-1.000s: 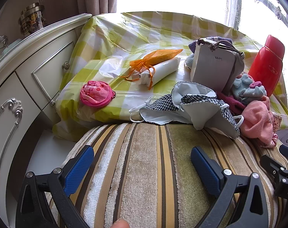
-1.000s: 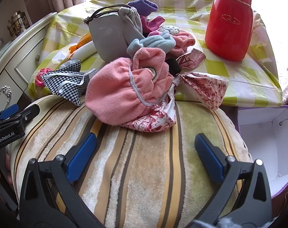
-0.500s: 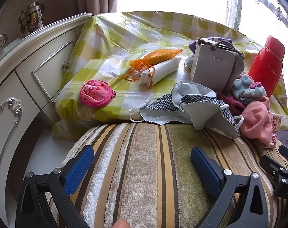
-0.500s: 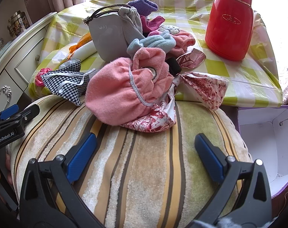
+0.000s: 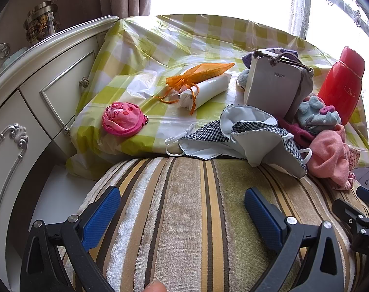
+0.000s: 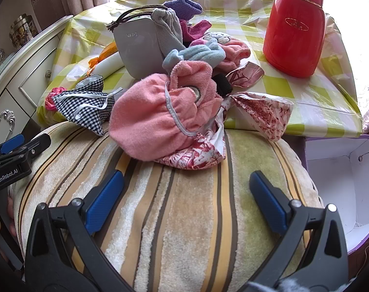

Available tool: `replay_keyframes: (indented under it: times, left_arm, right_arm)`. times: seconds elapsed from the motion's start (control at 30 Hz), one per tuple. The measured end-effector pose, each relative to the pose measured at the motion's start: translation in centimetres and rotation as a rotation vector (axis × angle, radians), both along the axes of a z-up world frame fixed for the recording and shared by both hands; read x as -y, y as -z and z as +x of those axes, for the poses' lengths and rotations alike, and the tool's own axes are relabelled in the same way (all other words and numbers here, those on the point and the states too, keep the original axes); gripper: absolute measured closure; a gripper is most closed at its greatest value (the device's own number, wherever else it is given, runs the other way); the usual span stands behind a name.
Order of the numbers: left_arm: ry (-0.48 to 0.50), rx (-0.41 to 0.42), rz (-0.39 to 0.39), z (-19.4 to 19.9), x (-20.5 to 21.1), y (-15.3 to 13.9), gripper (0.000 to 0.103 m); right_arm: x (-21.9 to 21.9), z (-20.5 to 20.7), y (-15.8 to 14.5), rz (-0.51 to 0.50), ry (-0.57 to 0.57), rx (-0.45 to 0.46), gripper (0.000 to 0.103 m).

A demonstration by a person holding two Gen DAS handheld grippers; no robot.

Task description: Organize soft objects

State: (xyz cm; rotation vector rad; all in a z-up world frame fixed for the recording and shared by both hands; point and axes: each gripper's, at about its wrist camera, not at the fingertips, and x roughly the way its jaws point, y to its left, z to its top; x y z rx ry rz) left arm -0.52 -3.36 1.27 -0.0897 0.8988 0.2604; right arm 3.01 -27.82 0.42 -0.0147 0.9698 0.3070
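Observation:
A striped plush cushion (image 5: 191, 219) (image 6: 184, 206) fills the foreground of both views. My left gripper (image 5: 182, 211) and right gripper (image 6: 186, 194) both stand open over it, holding nothing. A heap of soft things lies at the table's near edge: a pink fleece cloth (image 6: 160, 119) (image 5: 328, 153), a red-patterned fabric (image 6: 262, 114), a black-and-white checked cloth (image 5: 235, 136) (image 6: 87, 107), light blue socks (image 6: 199, 53) (image 5: 316, 114) and a purple sock (image 6: 184, 6). A small pink pouch (image 5: 123, 119) lies alone to the left.
A grey drawstring bag (image 5: 272, 87) (image 6: 140, 46) and a red flask (image 6: 294, 29) (image 5: 342, 82) stand on the yellow checked tablecloth (image 5: 184, 39). An orange mesh bag (image 5: 199, 73) lies over a white roll (image 5: 206, 92). An open box (image 6: 342, 180) sits right; a cream cabinet (image 5: 26, 102) left.

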Motion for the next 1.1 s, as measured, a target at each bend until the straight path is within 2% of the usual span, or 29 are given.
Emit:
replay_keyframes:
  times: [0.2, 0.37, 0.6, 0.73, 0.87, 0.97, 1.1]
  left_arm:
    - [-0.005, 0.002, -0.007, 0.0, -0.1, 0.1, 0.0]
    - [-0.054, 0.028, -0.031, -0.3, -0.9, -0.4, 0.0]
    - [-0.166, 0.054, -0.253, 0.2, -5.8, -1.0, 0.002]
    - [-0.213, 0.061, -0.346, 1.4, -8.8, -0.8, 0.011]
    - [-0.277, 0.062, -0.431, 3.0, -12.2, -0.4, 0.015]
    - [-0.34, 0.057, -0.526, 4.4, -15.0, 0.5, 0.023]
    - [-0.398, 0.038, -0.611, 6.6, -17.5, 2.2, 0.034]
  right_arm:
    - [0.4, 0.3, -0.1, 0.025, -0.007, -0.026, 0.0]
    - [0.3, 1.0, -0.2, 0.017, -0.031, -0.083, 0.0]
    - [1.2, 1.1, -1.2, 0.108, -0.02, -0.069, 0.0]
    - [0.6, 1.7, -1.7, 0.145, -0.059, -0.059, 0.0]
    - [-0.4, 2.4, -2.2, 0.118, -0.094, -0.025, 0.0]
    - [-0.7, 3.3, -2.3, 0.136, -0.093, -0.034, 0.0]
    - [-1.2, 4.6, -2.0, 0.147, -0.095, -0.057, 0.0]
